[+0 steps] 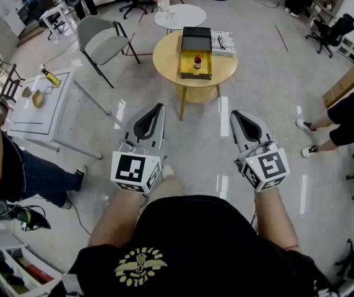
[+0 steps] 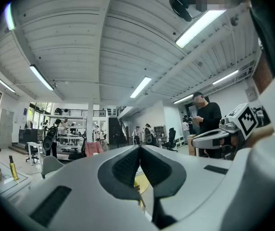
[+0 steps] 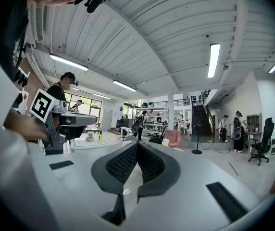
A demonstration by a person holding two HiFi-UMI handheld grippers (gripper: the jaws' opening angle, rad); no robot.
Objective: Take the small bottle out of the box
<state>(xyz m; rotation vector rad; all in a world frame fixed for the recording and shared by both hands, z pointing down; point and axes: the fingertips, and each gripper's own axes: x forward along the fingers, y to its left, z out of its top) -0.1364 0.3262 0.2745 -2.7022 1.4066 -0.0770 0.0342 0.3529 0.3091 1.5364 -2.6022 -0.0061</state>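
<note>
A small bottle (image 1: 197, 62) with a red body and dark cap stands inside a yellow-lined open box (image 1: 195, 68) on a round wooden table (image 1: 167, 60), far ahead of me in the head view. My left gripper (image 1: 156, 109) and right gripper (image 1: 237, 116) are held close to my body, well short of the table, both pointing forward. Each has its jaws shut with nothing between them. In the left gripper view my left gripper (image 2: 139, 148) shows its pads touching; the right gripper view shows my right gripper (image 3: 137, 145) the same way.
The box's black lid (image 1: 196, 39) lies behind it, beside a white booklet (image 1: 223, 43). A small white round table (image 1: 181, 15) stands further back, a grey chair (image 1: 103, 39) to the left and a white side table (image 1: 43, 101) with a bottle. People stand at both sides.
</note>
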